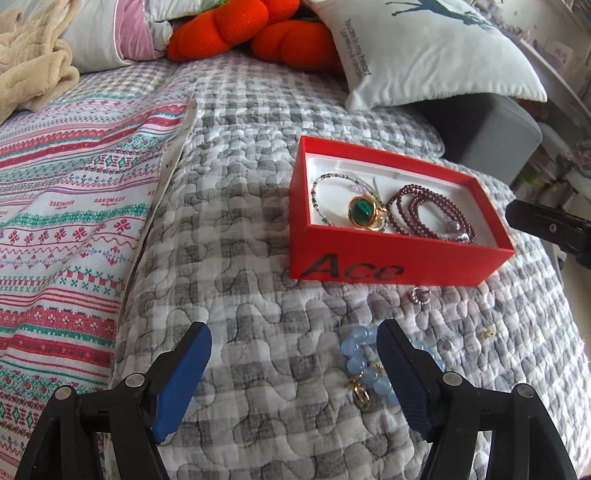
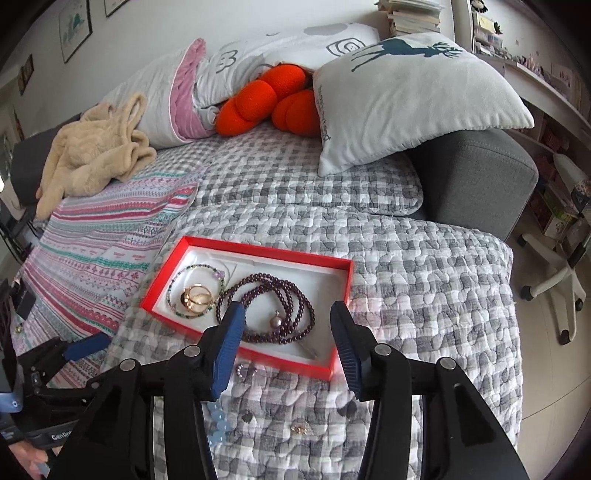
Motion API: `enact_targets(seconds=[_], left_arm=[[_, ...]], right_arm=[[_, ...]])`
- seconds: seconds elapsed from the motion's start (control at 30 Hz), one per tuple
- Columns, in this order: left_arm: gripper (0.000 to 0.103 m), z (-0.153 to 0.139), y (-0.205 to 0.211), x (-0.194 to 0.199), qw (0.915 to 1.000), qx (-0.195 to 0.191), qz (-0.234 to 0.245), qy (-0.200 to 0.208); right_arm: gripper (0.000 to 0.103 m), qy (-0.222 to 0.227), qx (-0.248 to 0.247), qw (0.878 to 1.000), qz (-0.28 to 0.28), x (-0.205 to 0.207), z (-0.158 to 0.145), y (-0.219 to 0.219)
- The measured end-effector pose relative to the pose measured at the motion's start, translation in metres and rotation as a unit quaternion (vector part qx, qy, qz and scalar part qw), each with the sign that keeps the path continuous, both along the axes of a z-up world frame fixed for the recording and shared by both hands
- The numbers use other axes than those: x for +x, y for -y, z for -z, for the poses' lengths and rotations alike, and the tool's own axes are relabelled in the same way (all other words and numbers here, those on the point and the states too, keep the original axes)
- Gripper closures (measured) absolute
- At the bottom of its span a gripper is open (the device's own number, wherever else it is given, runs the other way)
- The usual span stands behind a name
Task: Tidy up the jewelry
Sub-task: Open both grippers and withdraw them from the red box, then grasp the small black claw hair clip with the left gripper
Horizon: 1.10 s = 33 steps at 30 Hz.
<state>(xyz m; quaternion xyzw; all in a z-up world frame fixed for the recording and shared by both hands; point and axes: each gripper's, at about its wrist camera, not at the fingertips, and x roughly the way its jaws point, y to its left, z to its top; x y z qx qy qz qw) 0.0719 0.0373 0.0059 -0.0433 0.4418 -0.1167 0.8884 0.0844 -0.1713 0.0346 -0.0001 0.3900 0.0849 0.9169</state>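
Both my grippers, left point(image 1: 293, 345) & right point(image 2: 287, 325), spread w/ nothing held; red box point(image 1: 388, 264) already has green ring, dark bead strand + thin bracelet, but blue bead bracelet point(image 1: 360, 363), small silver ring point(image 1: 420, 295) & gold bit point(image 2: 300, 428) lie on quilt just in front of box, still to go.

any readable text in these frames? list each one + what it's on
"Ace": black, on the red box side.
"HANDMADE": repeated on the striped cloth, seen inverted.
"You are in my heart": on the deer pillow; its second line is too blurred to read.
"GenRo...": cut off, on the left tool's body.
Book spines and wall pictures: too small to read.
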Motion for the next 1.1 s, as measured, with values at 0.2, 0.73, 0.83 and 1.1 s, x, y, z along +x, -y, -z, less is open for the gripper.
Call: enact_targets(seconds=[0.2, 0.73, 0.83, 1.1], left_arm=[[0.016, 0.0, -0.002, -0.028, 0.9995, 0.028, -0.009, 0.014], [0.012, 0.014, 0.012, -0.12, 0.9923, 0.043, 0.115, 0.014], [0.012, 0.016, 0.021, -0.133, 0.9879, 0.026, 0.153, 0.006], [0.038, 0.032, 0.049, -0.133, 0.9828, 0.006, 0.183, -0.022]], right_arm=[[0.042, -0.021, 0.001, 1.0, -0.004, -0.035, 0.013, 0.017], [0.04, -0.057, -0.045, 0.996, -0.056, -0.111, 0.073, 0.036], [0.039, -0.049, -0.054, 0.995, -0.065, -0.12, 0.076, 0.034], [0.039, -0.053, -0.062, 0.995, -0.057, -0.118, 0.084, 0.036]])
